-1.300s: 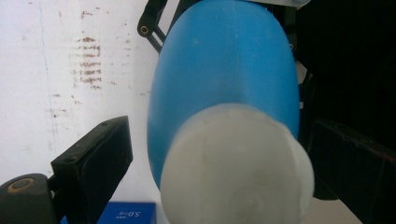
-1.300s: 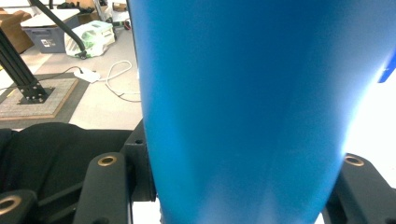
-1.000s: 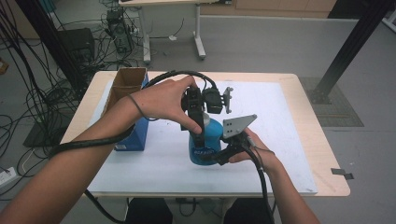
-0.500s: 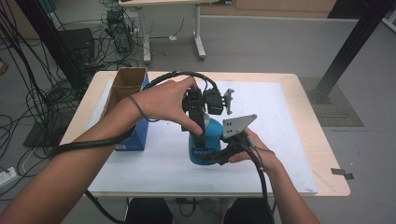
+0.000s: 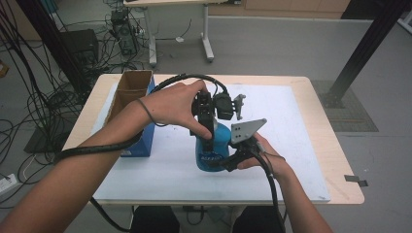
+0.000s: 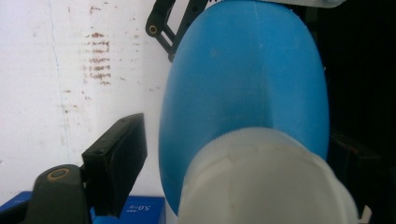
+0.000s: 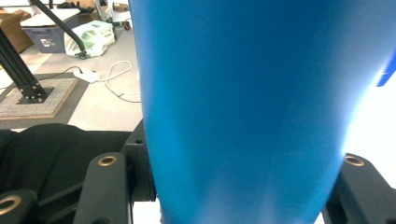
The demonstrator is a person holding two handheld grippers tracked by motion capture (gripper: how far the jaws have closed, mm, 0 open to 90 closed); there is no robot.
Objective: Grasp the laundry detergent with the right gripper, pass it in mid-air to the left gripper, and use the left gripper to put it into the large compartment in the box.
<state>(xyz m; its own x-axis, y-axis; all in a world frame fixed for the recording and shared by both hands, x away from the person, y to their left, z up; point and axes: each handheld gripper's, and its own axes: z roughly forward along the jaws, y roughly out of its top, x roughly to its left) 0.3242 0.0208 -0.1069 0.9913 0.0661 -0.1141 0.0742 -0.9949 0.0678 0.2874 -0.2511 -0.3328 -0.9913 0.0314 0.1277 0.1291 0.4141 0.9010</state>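
The right gripper [image 5: 228,162] clamps its jaws on the lower body of the one blue bottle [image 5: 214,145], which stands upright near the middle of the bench [image 5: 311,87]. The left gripper [image 5: 210,130] comes down over the white cap [image 6: 266,182]; its jaws have just been closing around the cap, seemingly not yet pressing. One open cardboard box [image 5: 127,94] sits at the left.

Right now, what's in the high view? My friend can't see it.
A person steadies an upright blue bottle on a white mat, the right gripper clamping its lower body, while the left gripper comes down over its top. A cardboard box stands at the left.
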